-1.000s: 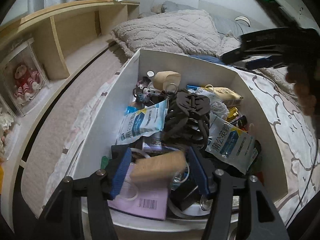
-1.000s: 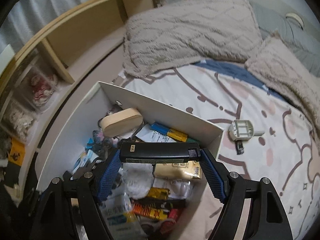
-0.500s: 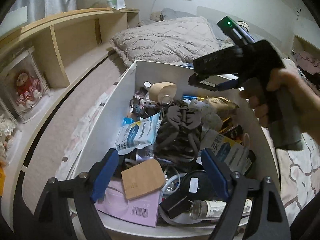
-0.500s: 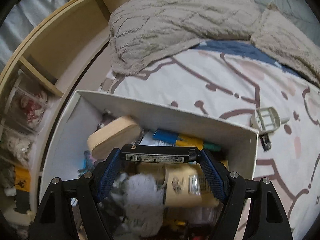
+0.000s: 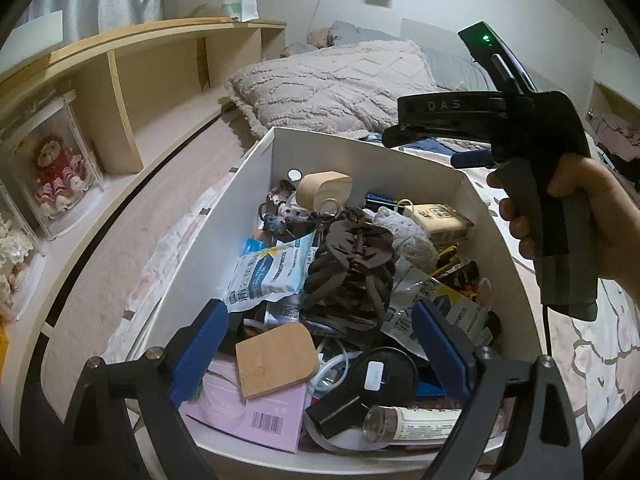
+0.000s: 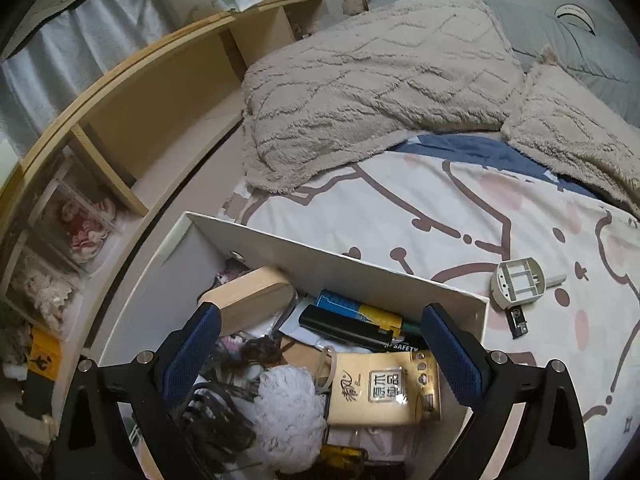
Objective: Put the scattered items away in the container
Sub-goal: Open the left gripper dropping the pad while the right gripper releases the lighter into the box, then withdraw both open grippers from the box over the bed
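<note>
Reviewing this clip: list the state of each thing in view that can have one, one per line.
Left tongs: opening, nothing held, over the box.
Right tongs: opening, nothing between the pads.
White box: open-topped, crammed full.
Wooden square: lying flat on the pink packet.
Black lighter: lying in the box by its far wall.
White plastic holder: out on the bedspread.
Small black piece: on the bedspread beside it.

A home bedroom: a bed (image 6: pixel 460 216) with fluffy pillows (image 6: pixel 380 80), patterned sheet and wooden bedside shelving (image 5: pixel 132 92).
</note>
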`<state>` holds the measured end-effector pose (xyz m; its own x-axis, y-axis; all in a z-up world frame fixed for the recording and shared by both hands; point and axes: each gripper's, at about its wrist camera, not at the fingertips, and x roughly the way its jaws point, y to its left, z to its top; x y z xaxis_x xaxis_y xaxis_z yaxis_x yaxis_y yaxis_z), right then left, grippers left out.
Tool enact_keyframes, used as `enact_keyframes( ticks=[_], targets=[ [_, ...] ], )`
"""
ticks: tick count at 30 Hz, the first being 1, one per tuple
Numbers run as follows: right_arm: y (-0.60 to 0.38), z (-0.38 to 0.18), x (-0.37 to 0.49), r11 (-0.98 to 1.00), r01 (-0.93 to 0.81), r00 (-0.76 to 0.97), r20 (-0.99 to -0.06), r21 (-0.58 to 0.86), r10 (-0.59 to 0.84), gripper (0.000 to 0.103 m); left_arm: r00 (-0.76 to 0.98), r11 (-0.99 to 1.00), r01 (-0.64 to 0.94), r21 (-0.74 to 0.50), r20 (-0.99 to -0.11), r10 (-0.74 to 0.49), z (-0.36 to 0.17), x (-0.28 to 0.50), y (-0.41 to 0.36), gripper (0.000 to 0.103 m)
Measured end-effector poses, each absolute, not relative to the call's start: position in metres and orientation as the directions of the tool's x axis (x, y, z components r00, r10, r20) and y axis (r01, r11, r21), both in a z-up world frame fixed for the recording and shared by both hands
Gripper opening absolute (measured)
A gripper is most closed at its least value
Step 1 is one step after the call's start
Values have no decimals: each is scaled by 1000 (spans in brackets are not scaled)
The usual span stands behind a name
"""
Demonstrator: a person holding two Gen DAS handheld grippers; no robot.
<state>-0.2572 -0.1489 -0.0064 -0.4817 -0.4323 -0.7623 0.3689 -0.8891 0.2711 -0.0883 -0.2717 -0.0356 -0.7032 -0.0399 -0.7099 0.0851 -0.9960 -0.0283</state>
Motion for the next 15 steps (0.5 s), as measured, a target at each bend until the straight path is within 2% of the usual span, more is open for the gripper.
enact_keyframes(
  ticks=[6,8,15],
  targets=[
    [-150,13,-235,-867,447,-500,-743,219,-445,103,-716,-995,95,-27,-696,-50,-27,-82,-268,94],
    [-149,20,-225,-862,469,-517,-733,189,-442,103,-722,-994,102,-27,-689,-56,-23,-79,-267,99],
    [-132,44,-190,-858,494,-573,-690,141,-443,103,-748,-994,103,-35,-662,-55,-7,-69,-260,103]
  ],
)
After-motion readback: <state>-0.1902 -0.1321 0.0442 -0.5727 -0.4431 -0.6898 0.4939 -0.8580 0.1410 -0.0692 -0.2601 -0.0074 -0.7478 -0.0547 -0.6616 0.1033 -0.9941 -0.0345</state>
